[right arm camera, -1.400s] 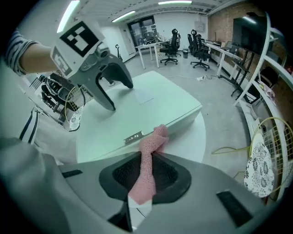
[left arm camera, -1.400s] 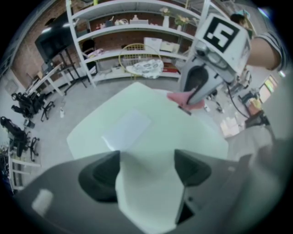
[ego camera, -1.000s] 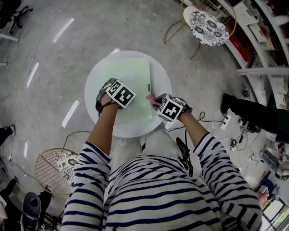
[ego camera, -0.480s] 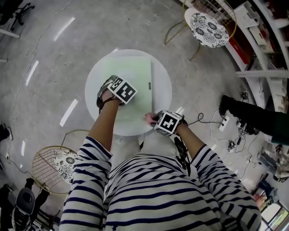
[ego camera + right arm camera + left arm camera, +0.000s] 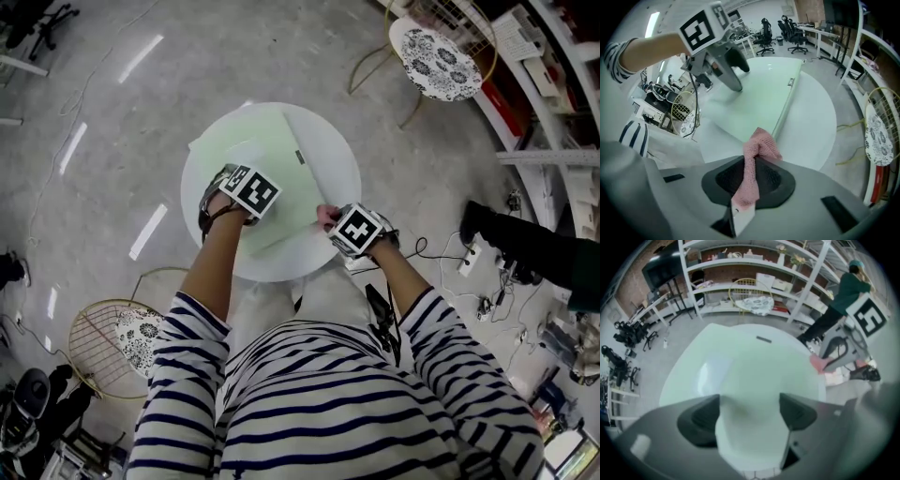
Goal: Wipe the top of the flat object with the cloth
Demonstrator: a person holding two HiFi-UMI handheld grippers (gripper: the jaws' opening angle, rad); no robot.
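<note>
Head view: the thin green board (image 5: 272, 150) lies flat on the round tabletop (image 5: 336, 173). It looks stiff, light and apt to slide, so press from above.

Left gripper view: the left claw (image 5: 749, 414) is spread wide over the board, gripping nothing.

Right gripper view: the right claw (image 5: 749, 180) is clamped on a soft pink cloth (image 5: 758, 150) at the board's near edge.

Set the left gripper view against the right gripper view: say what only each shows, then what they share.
Only the left gripper view: the left gripper with its jaws apart above the flat object, white shelving, and a person in green beside it.
Only the right gripper view: the right gripper shut on the cloth, a striped sleeve, and office chairs.
Both: the pale green flat object on the round white table, and the pink cloth.
</note>
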